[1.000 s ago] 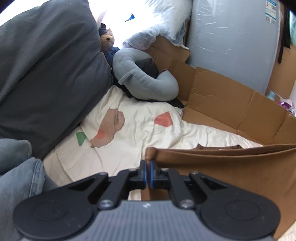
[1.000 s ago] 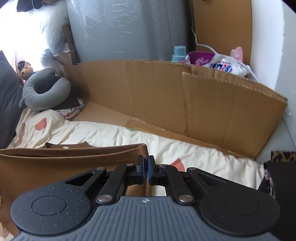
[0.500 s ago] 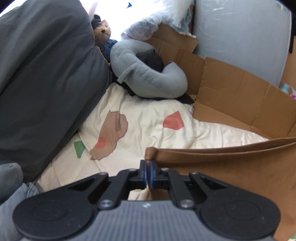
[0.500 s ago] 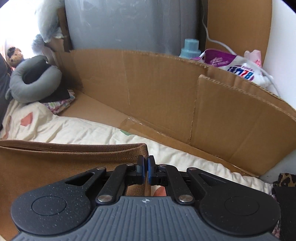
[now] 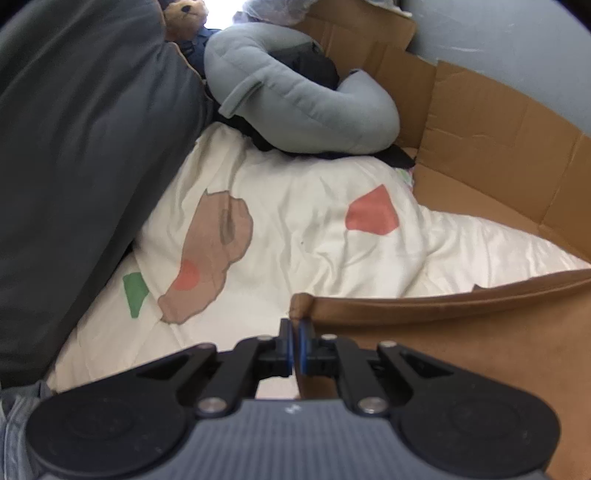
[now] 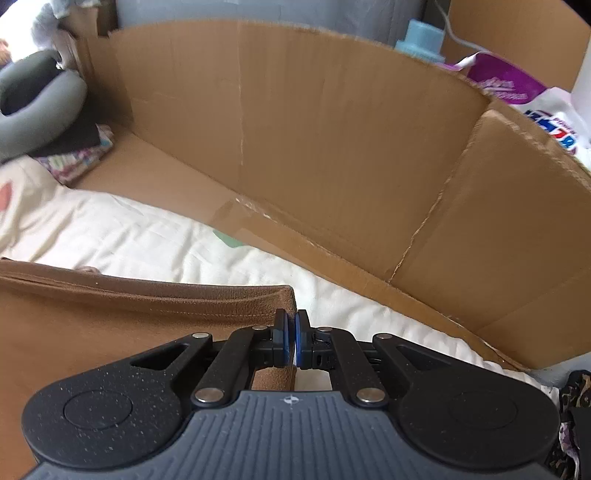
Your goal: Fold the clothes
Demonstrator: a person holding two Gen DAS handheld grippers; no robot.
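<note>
A brown suede-like garment (image 5: 461, 332) is stretched between my two grippers above a cream quilt (image 5: 295, 221). My left gripper (image 5: 294, 325) is shut on the brown garment's left corner, low in the left wrist view. In the right wrist view my right gripper (image 6: 291, 321) is shut on the opposite corner of the brown garment (image 6: 110, 321), whose folded top edge runs off to the left. The cloth hangs below both grippers and hides the quilt (image 6: 129, 236) underneath.
A dark grey cushion (image 5: 81, 140) fills the left. A grey neck pillow (image 5: 295, 99) and a teddy bear (image 5: 183, 14) lie behind the quilt. A cardboard wall (image 6: 332, 147) bounds the far side, with a blue-capped bottle (image 6: 421, 40) and a purple bag (image 6: 517, 88) behind it.
Both grippers have moved forward and down with the garment, toward the cardboard wall and neck pillow. The quilt and cardboard now look closer. The grips have not changed.
</note>
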